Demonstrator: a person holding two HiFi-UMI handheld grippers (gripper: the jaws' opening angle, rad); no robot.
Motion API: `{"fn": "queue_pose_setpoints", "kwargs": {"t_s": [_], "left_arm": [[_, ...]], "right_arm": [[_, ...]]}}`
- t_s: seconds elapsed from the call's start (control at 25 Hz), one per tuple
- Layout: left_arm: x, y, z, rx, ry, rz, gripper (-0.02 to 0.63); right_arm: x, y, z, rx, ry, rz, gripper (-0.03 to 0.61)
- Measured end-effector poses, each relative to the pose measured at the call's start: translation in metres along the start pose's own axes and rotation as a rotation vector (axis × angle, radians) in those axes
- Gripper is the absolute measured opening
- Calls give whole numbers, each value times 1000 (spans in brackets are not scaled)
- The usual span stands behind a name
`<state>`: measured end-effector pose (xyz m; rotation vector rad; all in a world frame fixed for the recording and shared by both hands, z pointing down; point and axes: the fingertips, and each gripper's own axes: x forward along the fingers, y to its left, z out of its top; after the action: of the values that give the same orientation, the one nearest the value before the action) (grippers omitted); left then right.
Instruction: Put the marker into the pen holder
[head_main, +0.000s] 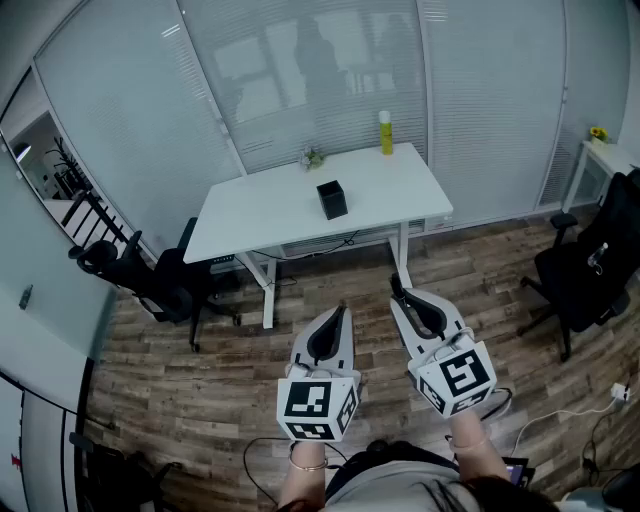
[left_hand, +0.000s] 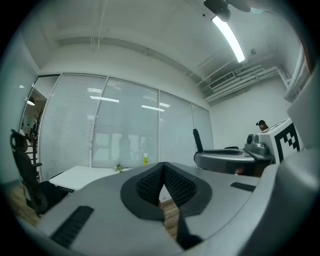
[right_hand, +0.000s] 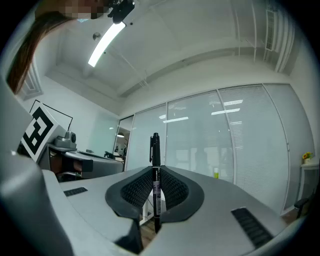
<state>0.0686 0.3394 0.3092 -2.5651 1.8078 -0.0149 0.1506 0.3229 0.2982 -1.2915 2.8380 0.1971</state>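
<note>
A black pen holder (head_main: 331, 199) stands near the middle of a white table (head_main: 260, 215) some way ahead of me. My right gripper (head_main: 398, 292) is shut on a black marker (right_hand: 155, 181), which stands upright between the jaws with its cap end sticking up above them. In the head view the marker (head_main: 395, 285) shows only as a short dark tip. My left gripper (head_main: 341, 312) is shut with nothing between its pads (left_hand: 150, 184). Both grippers hang over the wooden floor, well short of the table.
On the table's far edge are a yellow bottle (head_main: 386, 133) and a small plant (head_main: 313, 157). Black office chairs stand at the left (head_main: 150, 275) and right (head_main: 590, 265). A second white table (head_main: 610, 158) is at the far right. Glass walls with blinds close the room behind.
</note>
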Motion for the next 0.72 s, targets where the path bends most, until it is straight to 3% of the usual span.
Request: {"fn": "queue_pose_setpoints", "kwargs": {"t_s": [0.36, 0.72], "left_arm": [[25, -21, -8, -19, 16, 29, 18], [53, -15, -19, -35, 38, 61, 18]], "right_arm": [[-7, -29, -9, -9, -3, 40, 67], [15, -61, -16, 33, -19, 46, 67]]}}
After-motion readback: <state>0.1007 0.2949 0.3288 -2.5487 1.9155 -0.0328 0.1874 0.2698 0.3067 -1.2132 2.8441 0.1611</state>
